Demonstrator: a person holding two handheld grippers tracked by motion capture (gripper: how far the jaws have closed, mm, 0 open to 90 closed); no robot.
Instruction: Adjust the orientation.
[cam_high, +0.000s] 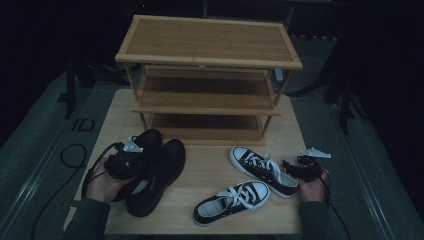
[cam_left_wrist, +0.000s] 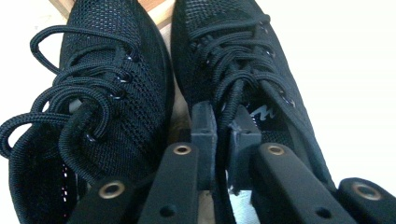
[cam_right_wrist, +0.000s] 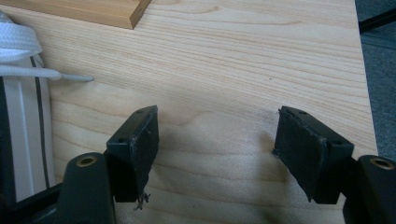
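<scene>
The left gripper's (cam_left_wrist: 223, 135) fingers (cam_left_wrist: 204, 128) pinch the inner collar of the right black mesh shoe (cam_left_wrist: 243, 70), its mate (cam_left_wrist: 112, 93) touching at nine o'clock, both on the desk (cam_high: 215, 165) before the wooden rack (cam_high: 207, 75). The right gripper's (cam_right_wrist: 219, 149) fingers (cam_right_wrist: 137, 140) stand spread over bare desk, a black-and-white sneaker (cam_right_wrist: 23, 116) at their nine o'clock.

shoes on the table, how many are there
4. Two black shoes lie side by side at the table's left, one under the left tool, the other beside it. Two black-and-white sneakers lie at the right, one near the rack, one near the front edge.
</scene>
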